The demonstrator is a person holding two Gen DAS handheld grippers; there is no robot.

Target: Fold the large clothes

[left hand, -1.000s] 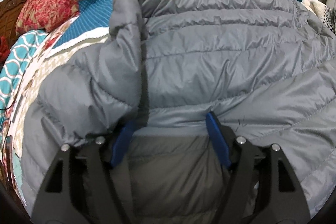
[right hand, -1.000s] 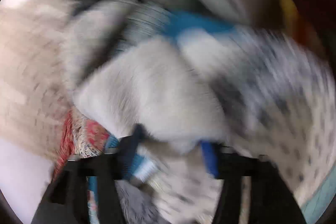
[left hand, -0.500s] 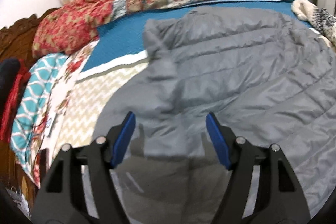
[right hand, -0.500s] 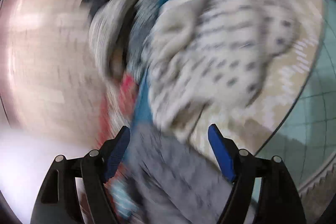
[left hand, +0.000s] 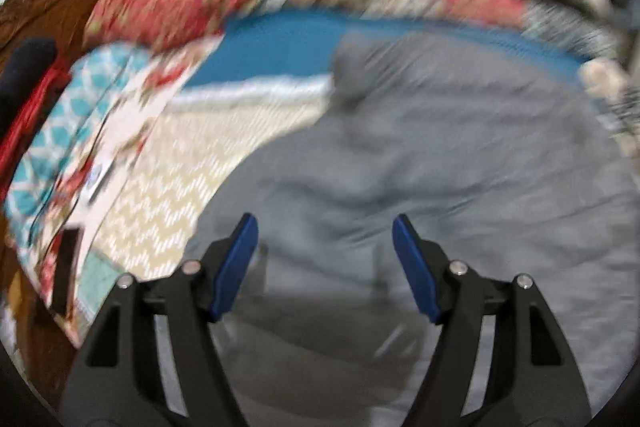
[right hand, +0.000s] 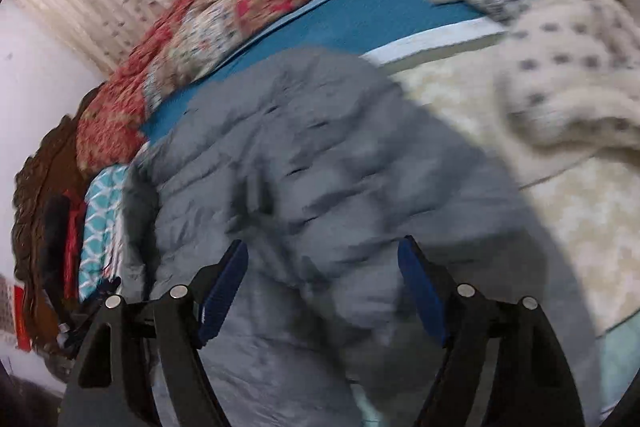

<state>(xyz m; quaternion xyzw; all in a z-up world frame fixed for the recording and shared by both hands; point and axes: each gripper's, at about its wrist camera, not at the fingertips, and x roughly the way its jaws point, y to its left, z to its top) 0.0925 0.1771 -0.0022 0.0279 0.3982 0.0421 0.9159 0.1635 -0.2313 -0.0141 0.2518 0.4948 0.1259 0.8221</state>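
Patterned bed (right hand: pixel 400 15), grey puffer jacket (right hand: pixel 320 167), cream spotted sweater (right hand: pixel 568 67) lying on it

One grey puffer jacket (left hand: pixel 440 163), one spotted cream sweater (right hand: pixel 560 59), two claws.

Both views are evenly lit by soft indoor light, with no glare. The left wrist view is smeared by motion blur all over; only the left tool (left hand: pixel 324 227) stays sharp. It casts a dim shadow on the grey jacket (left hand: pixel 460 155). The right wrist view is less blurred. Fisheye bending and dark corners frame both.
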